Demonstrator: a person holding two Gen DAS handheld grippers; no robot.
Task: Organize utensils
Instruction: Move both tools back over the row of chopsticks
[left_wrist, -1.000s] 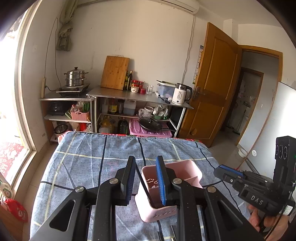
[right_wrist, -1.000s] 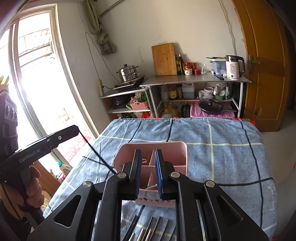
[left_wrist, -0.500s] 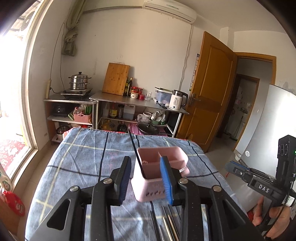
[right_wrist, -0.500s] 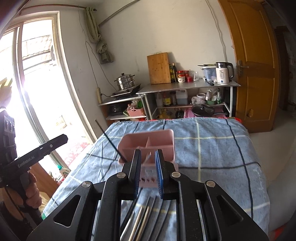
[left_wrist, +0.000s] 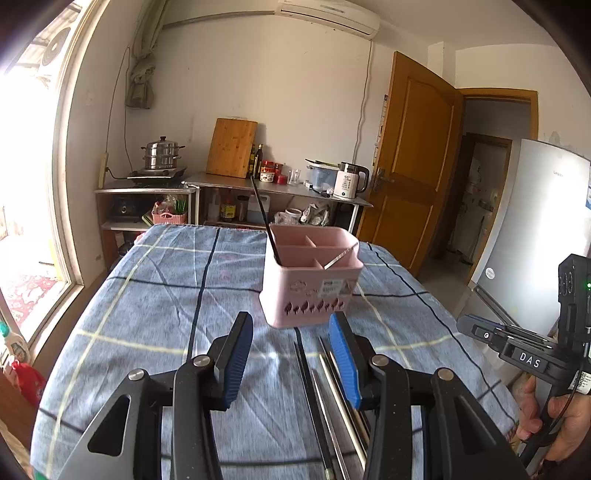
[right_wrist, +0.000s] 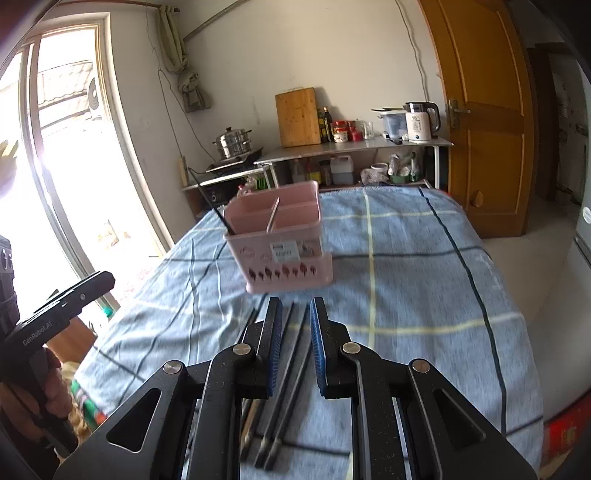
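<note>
utensils lie in a loose row of long thin sticks, some dark and some pale metal, on the blue checked cloth that covers the table, just in front of the pink plastic holder. from the left wrist view, this holder is a boxy tub with rounded corners, inner dividers and a band of small leaf-shaped cutouts near its base; a black stick leans up out of its left front compartment and a thin silvery one slants across its right side. the left gripper hangs over the cloth with its ribbed blue pads apart and opening, nothing pressed between them, its right finger above the lying sticks. behind the table are a steel shelf with a wooden cutting board, a white kettle and a steamer pot; a brown wooden door stands open. the right hand holds its black tool at the right edge.

from the right wrist view, the right gripper has its pads a narrow gap apart, above the dark sticks on the cloth, gripping none as far as shows. the pink holder stands just beyond the sticks' far ends. bright window glass fills the left, where the left hand holds its black tool.
</note>
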